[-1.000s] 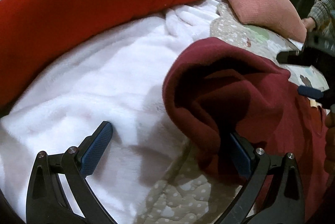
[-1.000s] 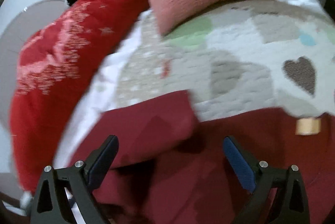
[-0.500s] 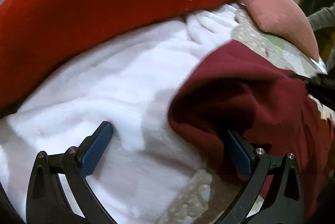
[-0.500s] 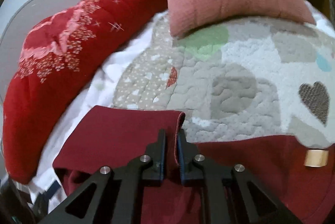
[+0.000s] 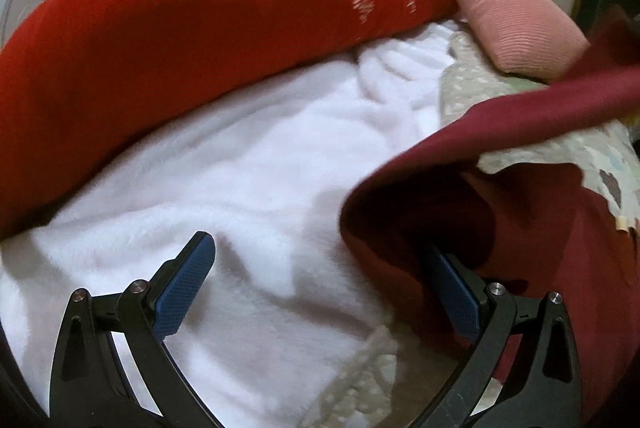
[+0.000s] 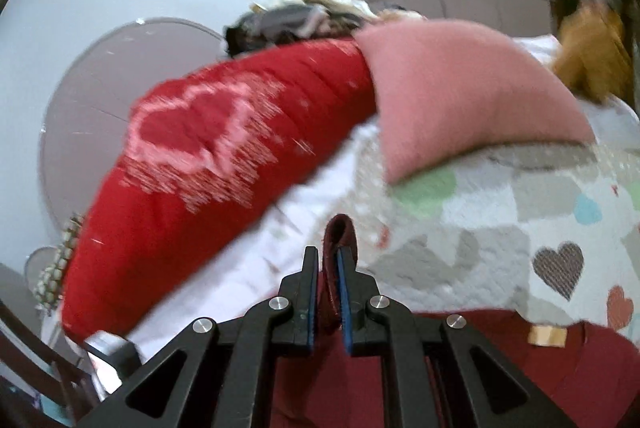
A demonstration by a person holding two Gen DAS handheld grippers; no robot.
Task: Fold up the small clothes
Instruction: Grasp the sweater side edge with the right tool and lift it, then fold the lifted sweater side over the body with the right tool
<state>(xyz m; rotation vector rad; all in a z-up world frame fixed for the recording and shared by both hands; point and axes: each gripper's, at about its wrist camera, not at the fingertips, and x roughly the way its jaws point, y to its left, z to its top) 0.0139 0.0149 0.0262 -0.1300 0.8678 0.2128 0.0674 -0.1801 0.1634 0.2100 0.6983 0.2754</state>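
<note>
A dark maroon garment [image 5: 540, 228] lies on the bed at the right of the left wrist view, with one part stretched up and away to the upper right. My left gripper [image 5: 320, 288] is open; its right finger [image 5: 456, 292] sits under a fold of the garment, its left finger [image 5: 184, 284] rests over white fleece. My right gripper [image 6: 329, 292] is shut on a folded edge of the maroon garment [image 6: 340, 232] and holds it lifted above the bed. The rest of the garment [image 6: 540, 380] lies below it.
A white fleece blanket [image 5: 240, 167] and a patchwork heart quilt [image 6: 500, 228] cover the bed. A red quilted duvet [image 5: 180, 27] is bunched along the far side, with a pink ribbed pillow [image 6: 460, 87] beside it. A clothes pile [image 6: 304, 15] lies behind.
My right gripper closed on the garment's edge and has lifted it up off the bed. The cloth now stretches upward. My left gripper stays open in about the same place.
</note>
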